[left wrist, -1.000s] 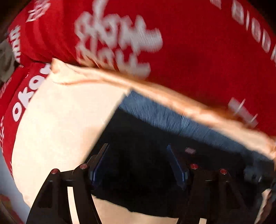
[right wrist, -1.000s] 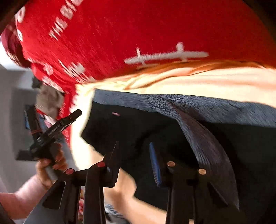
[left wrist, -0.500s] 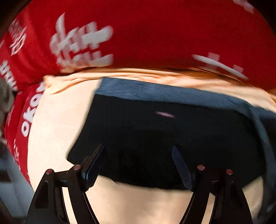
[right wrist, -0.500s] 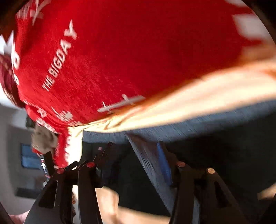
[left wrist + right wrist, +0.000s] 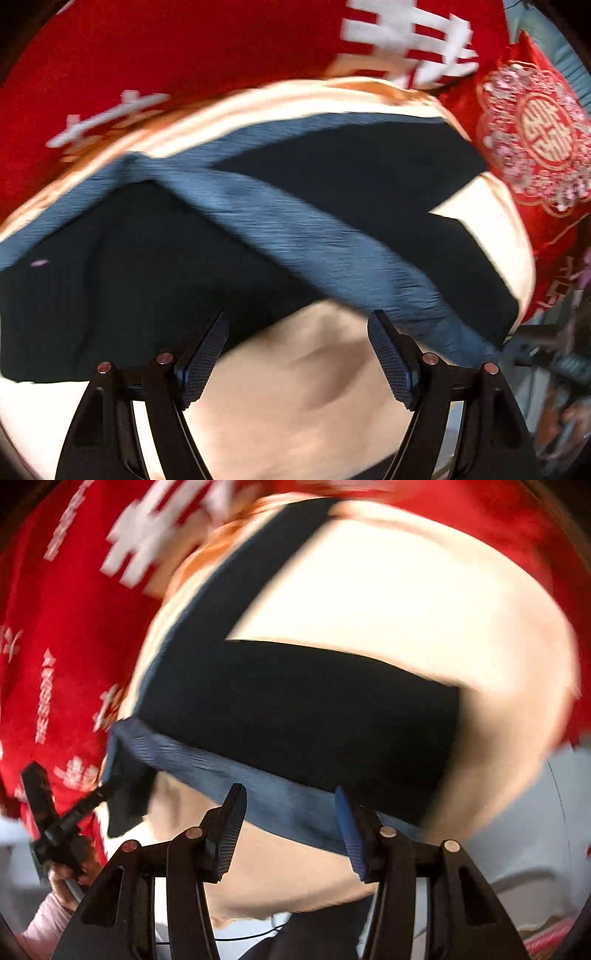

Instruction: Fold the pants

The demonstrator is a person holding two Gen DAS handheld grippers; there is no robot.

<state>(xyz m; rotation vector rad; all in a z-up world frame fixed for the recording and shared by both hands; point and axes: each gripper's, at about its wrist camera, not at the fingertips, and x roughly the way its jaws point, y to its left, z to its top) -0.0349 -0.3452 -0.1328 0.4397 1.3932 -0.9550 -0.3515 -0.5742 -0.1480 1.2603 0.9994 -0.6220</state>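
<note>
Since a second ago, my pants' (image 5: pixel 140 266) blue-grey waistband (image 5: pixel 295 236) has folded over diagonally; both my left gripper (image 5: pixel 297 349) and right gripper (image 5: pixel 290 825) have jaws spread, and the red blanket's (image 5: pixel 166 48) lettering is blurred, unreadable.

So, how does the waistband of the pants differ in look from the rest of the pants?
The waistband is a lighter blue-grey with a ribbed texture; the rest of the pants is near black and looks smooth. The waistband is a narrow strip; the rest is a broad panel. Both lie on the cream cloth.
</note>
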